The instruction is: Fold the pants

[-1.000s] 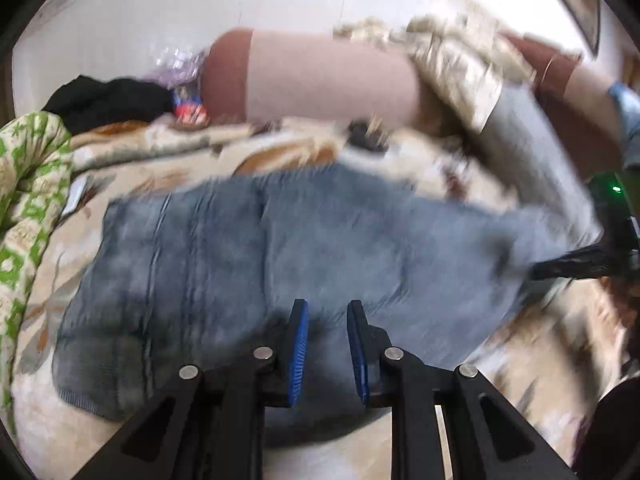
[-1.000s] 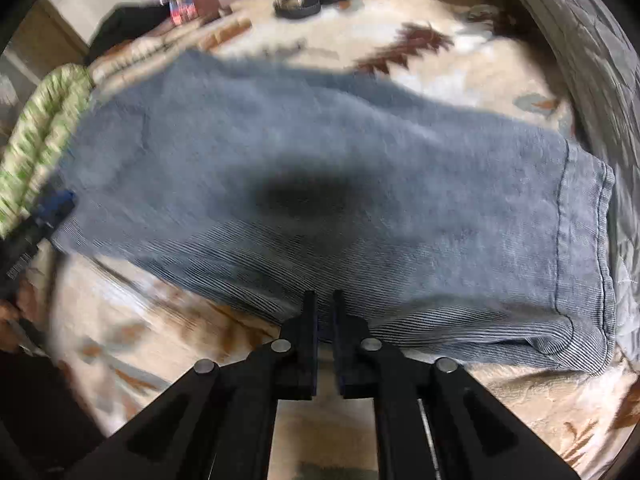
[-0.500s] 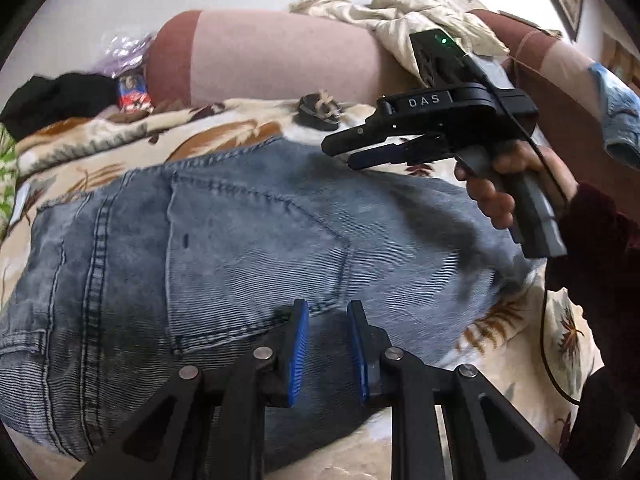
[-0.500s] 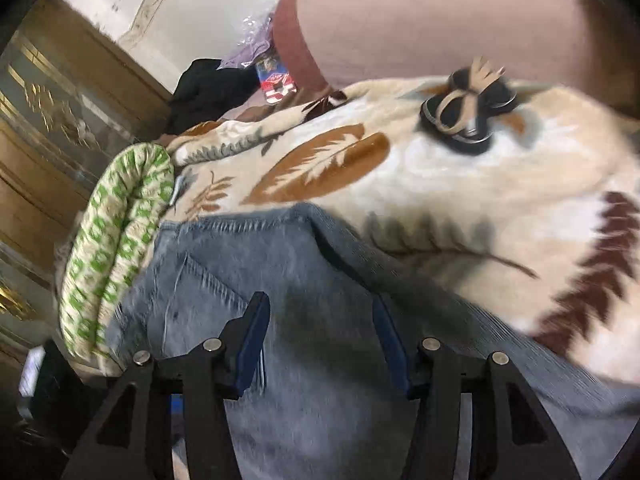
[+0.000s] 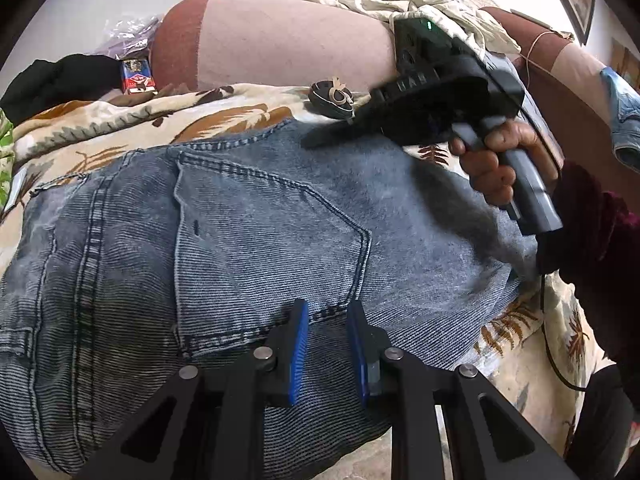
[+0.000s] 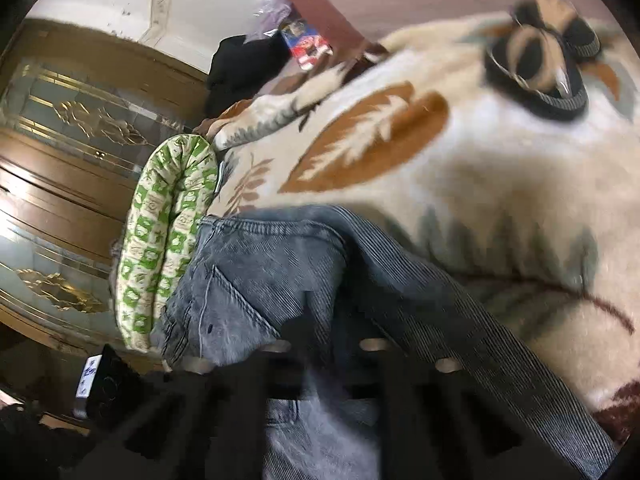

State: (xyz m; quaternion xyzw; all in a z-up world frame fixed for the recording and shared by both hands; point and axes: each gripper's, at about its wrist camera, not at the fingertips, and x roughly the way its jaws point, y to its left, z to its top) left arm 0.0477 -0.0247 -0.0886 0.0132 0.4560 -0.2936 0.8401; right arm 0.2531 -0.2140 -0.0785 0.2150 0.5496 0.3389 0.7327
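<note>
My left gripper (image 5: 325, 344) has its jaws slightly parted, gripping nothing, over the jeans (image 5: 240, 248) lying on the bed's blanket (image 5: 528, 344). My right gripper (image 6: 320, 344) looks clenched, possibly on the far edge; it's blurred. Denim: heavy, limp, unslippery; I'd grip seams or waistband.

This was a home bedroom. Ahead of the left gripper lay a plush leaf-patterned blanket (image 5: 132, 128) spread over a bed, with a pink bolster pillow (image 5: 280, 44) beyond it. Left of the right gripper stood a wooden wardrobe with gilt-etched glass panels (image 6: 60, 128) and a rolled green-printed quilt (image 6: 160, 240).
</note>
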